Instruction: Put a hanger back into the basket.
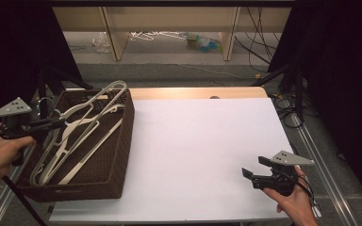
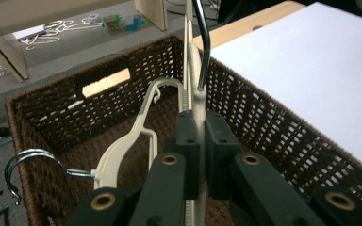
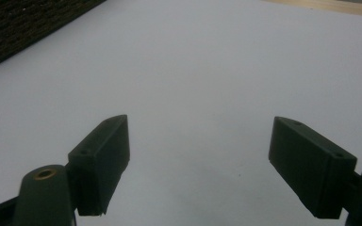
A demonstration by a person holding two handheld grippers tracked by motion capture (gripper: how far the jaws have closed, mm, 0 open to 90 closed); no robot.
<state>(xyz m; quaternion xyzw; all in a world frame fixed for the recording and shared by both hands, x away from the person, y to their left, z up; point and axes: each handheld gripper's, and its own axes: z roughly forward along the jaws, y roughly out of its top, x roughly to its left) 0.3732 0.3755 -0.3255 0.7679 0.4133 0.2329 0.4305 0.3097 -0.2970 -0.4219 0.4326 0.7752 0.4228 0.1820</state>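
A brown wicker basket stands at the table's left end with several cream plastic hangers lying in it. My left gripper reaches over the basket's left rim. In the left gripper view it is shut on the neck of one cream hanger, just below its metal hook. Another hanger rests in the basket below, its hook over the near wall. My right gripper hovers low over the white table at the front right, open with nothing between its fingers.
The basket's dark corner lies far off in the right gripper view. Beyond the table's wooden back edge are floor, wooden shelf legs, scattered hangers and cables. Black stands and curtains flank both sides.
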